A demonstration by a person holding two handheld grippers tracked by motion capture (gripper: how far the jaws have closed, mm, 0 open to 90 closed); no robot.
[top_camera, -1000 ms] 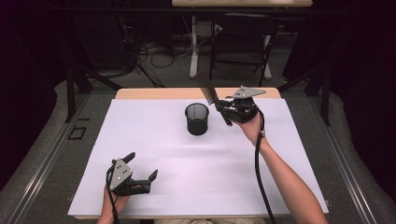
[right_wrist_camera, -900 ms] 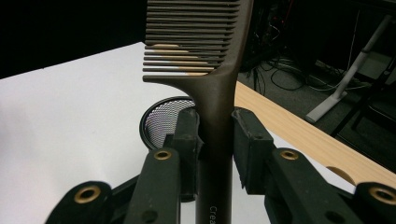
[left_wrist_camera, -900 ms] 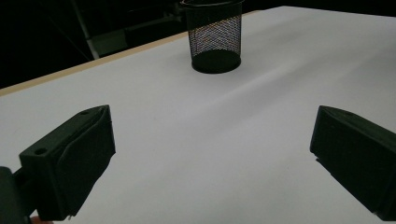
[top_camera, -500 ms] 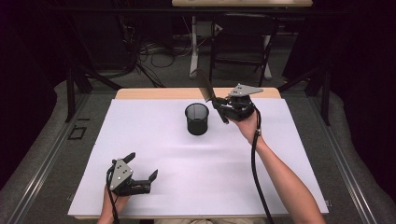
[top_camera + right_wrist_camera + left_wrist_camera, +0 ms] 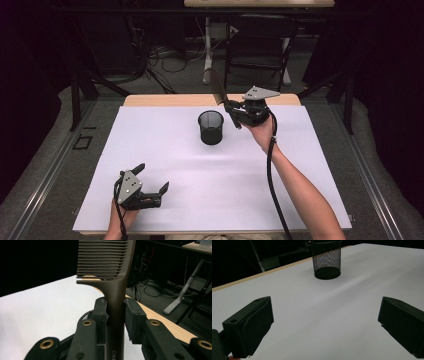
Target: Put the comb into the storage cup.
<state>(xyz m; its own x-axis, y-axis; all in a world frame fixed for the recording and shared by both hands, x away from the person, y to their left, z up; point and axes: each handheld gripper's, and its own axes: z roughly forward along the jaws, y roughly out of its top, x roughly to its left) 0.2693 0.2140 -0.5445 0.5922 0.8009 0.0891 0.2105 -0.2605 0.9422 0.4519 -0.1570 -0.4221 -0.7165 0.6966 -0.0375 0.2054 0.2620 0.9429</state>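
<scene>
A black mesh cup (image 5: 210, 127) stands upright on the white sheet (image 5: 190, 165), toward the back middle; the left gripper view has the cup (image 5: 326, 260) ahead of the jaws. My right gripper (image 5: 231, 111) hovers just right of the cup, shut on a dark brown comb (image 5: 216, 86) whose toothed end sticks up and back to the left. In the right gripper view the comb (image 5: 115, 292) is clamped by its handle between the two pads. My left gripper (image 5: 152, 183) rests near the front left of the sheet, open, with nothing between its fingers (image 5: 249, 325).
The sheet covers a wooden table whose far edge (image 5: 165, 100) shows at the back. Chair and desk legs (image 5: 207, 45) and cables stand on the floor beyond. Dark curtains flank both sides.
The right gripper has tilted the comb more upright and drifted slightly; the left gripper has stayed put.
</scene>
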